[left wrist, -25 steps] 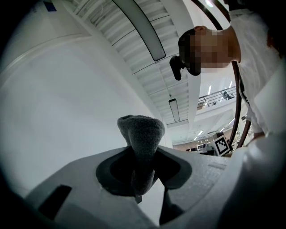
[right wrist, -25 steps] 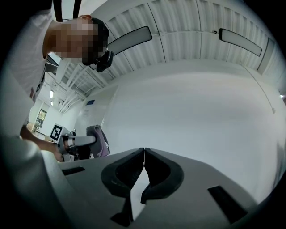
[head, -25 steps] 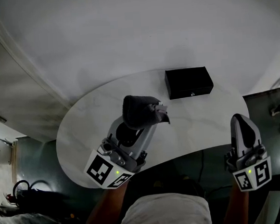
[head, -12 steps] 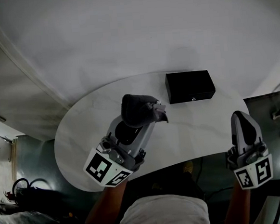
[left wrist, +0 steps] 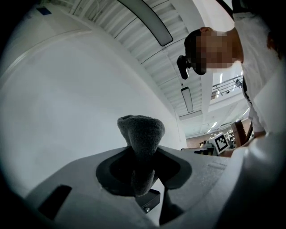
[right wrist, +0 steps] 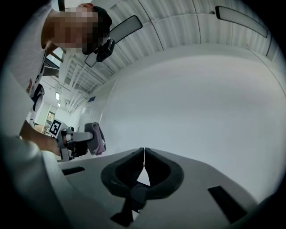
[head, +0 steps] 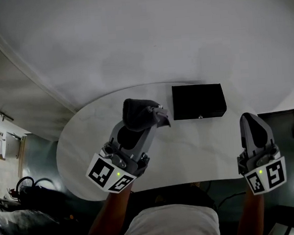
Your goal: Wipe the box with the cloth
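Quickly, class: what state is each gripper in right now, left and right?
Left gripper: closed, holding the grey cloth.
Right gripper: closed, with nothing between its jaws.

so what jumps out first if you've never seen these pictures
First the dark grey cloth, bunched and clamped in the left hand-held gripper over the middle of the white table. Just beyond it to the right, a black box sits near the table's far edge. The right hand-held gripper hangs shut and empty at the table's right end.
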